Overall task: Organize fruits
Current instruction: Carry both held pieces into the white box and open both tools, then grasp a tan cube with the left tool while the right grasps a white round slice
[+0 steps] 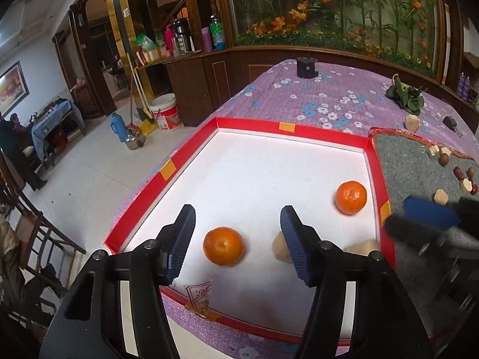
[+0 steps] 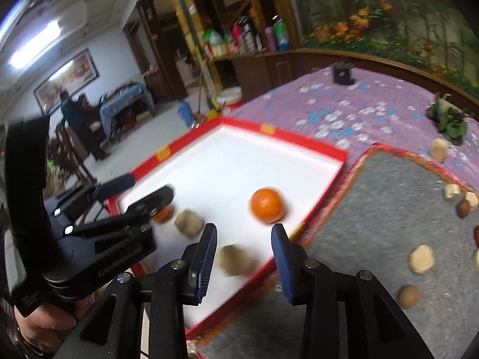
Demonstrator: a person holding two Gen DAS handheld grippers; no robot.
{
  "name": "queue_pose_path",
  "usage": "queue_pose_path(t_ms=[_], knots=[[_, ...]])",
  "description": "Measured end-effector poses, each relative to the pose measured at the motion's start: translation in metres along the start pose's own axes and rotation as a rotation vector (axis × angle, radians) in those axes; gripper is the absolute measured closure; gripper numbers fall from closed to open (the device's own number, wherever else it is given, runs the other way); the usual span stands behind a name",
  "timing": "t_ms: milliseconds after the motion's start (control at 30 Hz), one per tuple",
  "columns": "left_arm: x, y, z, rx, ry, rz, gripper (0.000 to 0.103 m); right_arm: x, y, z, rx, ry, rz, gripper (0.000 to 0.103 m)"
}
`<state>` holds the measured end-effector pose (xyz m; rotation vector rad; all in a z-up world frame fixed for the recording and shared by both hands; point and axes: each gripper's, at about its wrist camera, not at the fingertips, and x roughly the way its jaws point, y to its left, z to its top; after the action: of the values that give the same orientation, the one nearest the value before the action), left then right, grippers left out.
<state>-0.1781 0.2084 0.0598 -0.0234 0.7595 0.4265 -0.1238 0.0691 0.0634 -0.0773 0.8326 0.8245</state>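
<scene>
Left wrist view, tray: I see the red-rimmed white tray [image 1: 371,161] on the purple flowered cloth [image 1: 329,95], and it already holds four pieces.
Left wrist view, fruit in tray: one orange [image 1: 223,246] lies between my left fingers' line of sight, a second orange [image 1: 351,197] sits near the right wall, and two pale lumps [image 1: 280,248] [image 1: 362,245] lie low, partly hidden by my finger.
Left wrist view, left gripper [image 1: 238,242]: released, jaws wide apart, nothing between them; it hangs over the near orange without touching it.
Left wrist view, still outside: on the grey mat [image 1: 419,161] I count pale chunks, brown nuts and red dates [image 1: 457,173]; one pale lump [image 1: 411,122] and some greens [image 1: 405,94] lie on the cloth.
Right wrist view, right gripper [image 2: 244,258]: released too, empty, poised over the tray's near edge above a blurred pale lump [image 2: 236,260].
Right wrist view, remaining: a pale lump [image 2: 421,259] and a brown nut [image 2: 409,296] wait on the mat to my right.
Progress: I judge it under half done; four pieces are in the tray, more are out.
</scene>
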Motion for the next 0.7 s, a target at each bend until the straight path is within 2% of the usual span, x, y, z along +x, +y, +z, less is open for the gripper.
queue_pose_path(t_ms=[167, 367, 467, 567, 700], knots=[[-0.006, -0.005, 0.000, 0.017, -0.002, 0.005, 0.043, -0.033, -0.046, 0.004, 0.080, -0.066, -0.070, 0.065], [-0.013, -0.026, -0.001, 0.057, -0.007, -0.019, 0.043, -0.092, -0.133, -0.017, 0.262, -0.143, -0.191, 0.060], [-0.019, -0.045, 0.000, 0.101, -0.015, -0.049, 0.043, -0.126, -0.175, -0.039, 0.371, -0.178, -0.240, 0.058], [-0.025, -0.070, 0.001, 0.152, -0.017, -0.087, 0.043, -0.148, -0.201, -0.058, 0.434, -0.194, -0.270, 0.058], [-0.034, -0.103, -0.002, 0.235, -0.012, -0.155, 0.043, -0.168, -0.220, -0.075, 0.431, -0.185, -0.315, 0.058]])
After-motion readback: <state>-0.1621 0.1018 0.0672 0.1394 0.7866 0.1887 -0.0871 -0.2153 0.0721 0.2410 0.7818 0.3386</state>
